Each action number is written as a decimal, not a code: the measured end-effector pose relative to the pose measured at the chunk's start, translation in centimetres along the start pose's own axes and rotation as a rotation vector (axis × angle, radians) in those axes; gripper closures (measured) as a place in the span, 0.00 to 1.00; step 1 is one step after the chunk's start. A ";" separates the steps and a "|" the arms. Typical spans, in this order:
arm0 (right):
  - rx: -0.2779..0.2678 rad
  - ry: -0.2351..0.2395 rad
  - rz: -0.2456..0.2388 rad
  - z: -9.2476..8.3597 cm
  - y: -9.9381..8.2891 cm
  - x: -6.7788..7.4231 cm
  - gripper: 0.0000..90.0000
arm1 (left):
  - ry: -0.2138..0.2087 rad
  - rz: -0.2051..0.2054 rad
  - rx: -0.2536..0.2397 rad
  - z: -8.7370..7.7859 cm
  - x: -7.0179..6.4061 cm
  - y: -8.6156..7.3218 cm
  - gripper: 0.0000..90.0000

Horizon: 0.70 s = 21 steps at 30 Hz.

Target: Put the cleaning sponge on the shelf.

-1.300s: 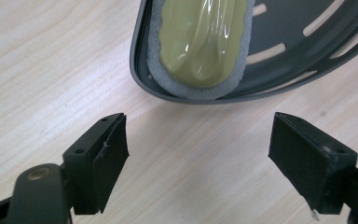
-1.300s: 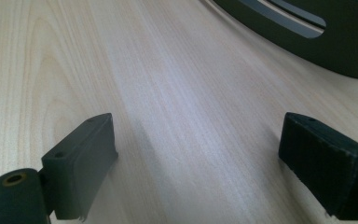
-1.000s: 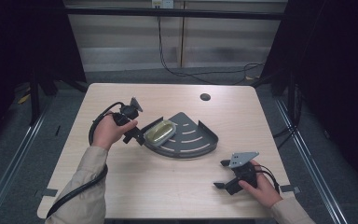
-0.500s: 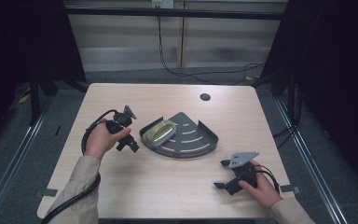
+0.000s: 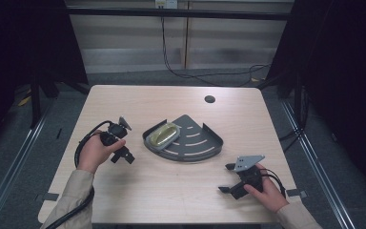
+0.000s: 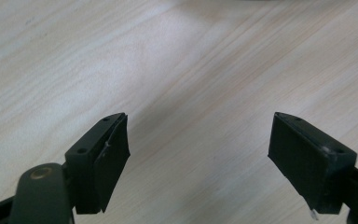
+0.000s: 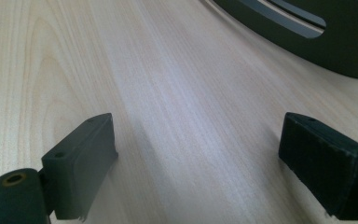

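- Left gripper (image 5: 124, 155) has its jaws spread wide with nothing between them, above bare table (image 5: 171, 200).
- The gold soap (image 5: 162, 136) lies in the dark fan-shaped tray (image 5: 200, 143), just to this gripper's right.
- Right gripper (image 5: 228, 179) is also spread and empty; the tray sits near, up and left of it.

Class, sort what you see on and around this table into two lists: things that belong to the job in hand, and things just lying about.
Job in hand:
- dark slotted corner tray
- yellow-green object in it
- left gripper, open
- right gripper, open

Lying about:
- table's cable hole
- black cables on the floor
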State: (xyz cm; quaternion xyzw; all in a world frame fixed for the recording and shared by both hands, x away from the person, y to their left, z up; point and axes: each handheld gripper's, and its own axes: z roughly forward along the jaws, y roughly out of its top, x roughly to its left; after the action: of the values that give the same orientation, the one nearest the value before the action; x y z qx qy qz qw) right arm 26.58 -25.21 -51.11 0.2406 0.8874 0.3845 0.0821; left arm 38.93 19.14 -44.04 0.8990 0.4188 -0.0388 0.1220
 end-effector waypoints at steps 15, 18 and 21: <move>0.000 0.000 0.000 0.0 0.0 0.0 0.11 | -0.014 -0.043 -0.031 1.1 1.5 -3.0 0.22; -0.001 -0.001 0.000 0.0 0.0 0.0 0.11 | -0.014 -0.043 -0.040 1.3 1.7 -3.5 0.22; -0.001 0.000 0.000 0.0 0.0 0.0 0.11 | -0.011 -0.044 -0.048 1.2 1.8 -3.8 0.22</move>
State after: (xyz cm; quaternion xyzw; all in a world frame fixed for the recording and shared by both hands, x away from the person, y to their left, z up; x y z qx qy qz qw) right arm 26.57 -25.21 -51.12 0.2406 0.8873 0.3847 0.0824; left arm 37.23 22.55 -46.23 0.8862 0.4385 -0.0363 0.1449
